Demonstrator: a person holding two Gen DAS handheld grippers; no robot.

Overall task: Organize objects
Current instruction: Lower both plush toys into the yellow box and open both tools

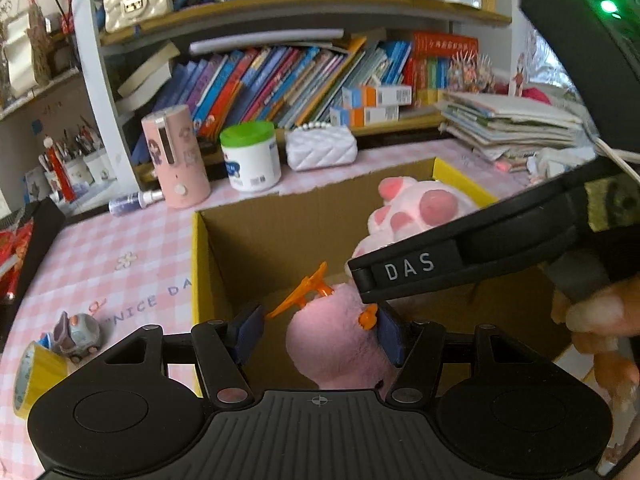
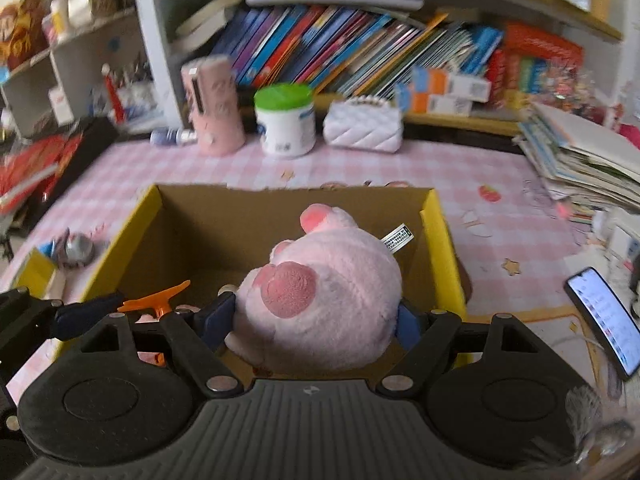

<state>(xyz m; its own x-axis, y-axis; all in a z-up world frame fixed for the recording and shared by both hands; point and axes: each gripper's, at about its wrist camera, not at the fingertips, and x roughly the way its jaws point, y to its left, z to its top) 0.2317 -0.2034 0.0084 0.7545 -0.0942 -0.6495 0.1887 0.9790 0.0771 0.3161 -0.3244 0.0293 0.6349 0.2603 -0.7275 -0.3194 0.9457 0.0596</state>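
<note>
"DAS" is being shown in white letters on the right gripper [image 1: 362, 280] where it crosses the left wrist view, and "NICE DA" is being read on the pink checked tablecloth [image 1: 120, 240] at nine o'clock. A pink paw plush [image 2: 320, 300] is being squeezed between the right gripper's [image 2: 316, 316] half-spread fingers, over the cardboard box [image 2: 280, 208]. An orange clip [image 1: 304, 292] is being pinched between the left gripper's [image 1: 316, 334] fingers, at twelve o'clock, above the same box, with a pink plush [image 1: 336, 344] just beneath.
</note>
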